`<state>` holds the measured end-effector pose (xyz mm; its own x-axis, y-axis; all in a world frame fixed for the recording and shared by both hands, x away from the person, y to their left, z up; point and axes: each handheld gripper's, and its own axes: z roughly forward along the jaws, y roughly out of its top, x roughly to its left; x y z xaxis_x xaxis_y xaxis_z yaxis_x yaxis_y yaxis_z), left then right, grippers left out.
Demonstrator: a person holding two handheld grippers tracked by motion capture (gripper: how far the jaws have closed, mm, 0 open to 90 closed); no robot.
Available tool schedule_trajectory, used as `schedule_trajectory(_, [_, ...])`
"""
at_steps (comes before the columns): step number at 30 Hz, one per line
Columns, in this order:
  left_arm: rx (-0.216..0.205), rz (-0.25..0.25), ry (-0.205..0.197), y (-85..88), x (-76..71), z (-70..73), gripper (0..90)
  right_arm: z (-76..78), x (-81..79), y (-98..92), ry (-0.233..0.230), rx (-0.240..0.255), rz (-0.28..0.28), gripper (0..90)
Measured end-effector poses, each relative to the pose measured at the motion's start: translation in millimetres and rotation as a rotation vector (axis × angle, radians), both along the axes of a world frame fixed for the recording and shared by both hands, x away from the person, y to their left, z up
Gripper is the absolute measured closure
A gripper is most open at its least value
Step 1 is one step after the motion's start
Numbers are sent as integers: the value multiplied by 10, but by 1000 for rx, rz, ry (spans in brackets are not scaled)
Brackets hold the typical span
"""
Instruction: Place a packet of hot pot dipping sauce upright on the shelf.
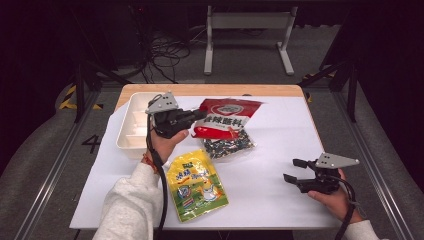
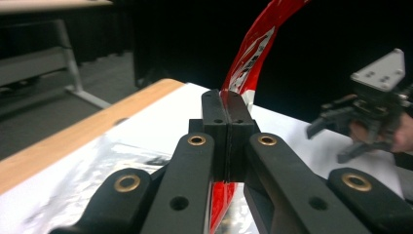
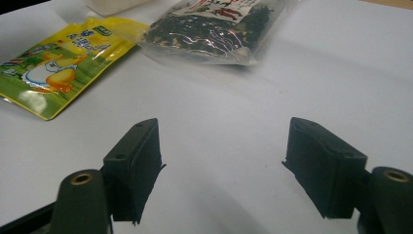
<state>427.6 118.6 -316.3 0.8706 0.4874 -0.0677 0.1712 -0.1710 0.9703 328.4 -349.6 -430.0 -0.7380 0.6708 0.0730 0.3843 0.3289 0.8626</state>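
Note:
A red and white snack packet point(image 1: 226, 118) sits at the back middle of the white table cover, and my left gripper point(image 1: 200, 115) is shut on its left edge. In the left gripper view the closed jaws point(image 2: 226, 107) pinch the red packet point(image 2: 251, 48), which curves upward beyond them. A clear bag with dark contents point(image 1: 228, 145) lies partly under the red packet. Nearer the front lies a yellow-green pouch point(image 1: 196, 185). My right gripper point(image 1: 291, 170) hovers open at the front right, over bare cover, its pads point(image 3: 136, 156) well apart with nothing between them.
A white divided tray point(image 1: 131, 125) stands at the back left beside the left hand. The wooden table edge point(image 1: 210, 90) shows at the back. From the right gripper view the yellow pouch point(image 3: 58, 63) and clear bag point(image 3: 209, 29) lie farther off. The other gripper point(image 2: 375, 112) appears in the left gripper view.

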Motion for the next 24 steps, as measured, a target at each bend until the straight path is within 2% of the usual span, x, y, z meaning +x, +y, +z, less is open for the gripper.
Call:
schedule_trajectory(2, [4, 26, 2, 117, 28, 12, 900, -3, 2, 6, 1, -1, 1, 284])
schedule_trajectory(3, [4, 26, 2, 117, 28, 12, 900, -3, 2, 6, 1, -1, 1, 284])
schedule_trajectory(6, [20, 70, -1, 316, 66, 31, 900, -28, 19, 33, 13, -6, 8, 283])
schedule_trajectory(10, [9, 90, -9, 451, 90, 39, 900, -42, 25, 66, 17, -17, 17, 283])
schedule_trajectory(11, [5, 103, -14, 539, 107, 45, 900, -46, 27, 70, 19, -17, 17, 282])
schedule_trajectory(19, [-5, 135, -44, 752, 183, 124, 900, -48, 18, 70, 24, -11, 19, 282])
schedule_trajectory(24, [-22, 151, -40, 858, 250, 150, 900, -55, 11, 63, 29, -8, 16, 284])
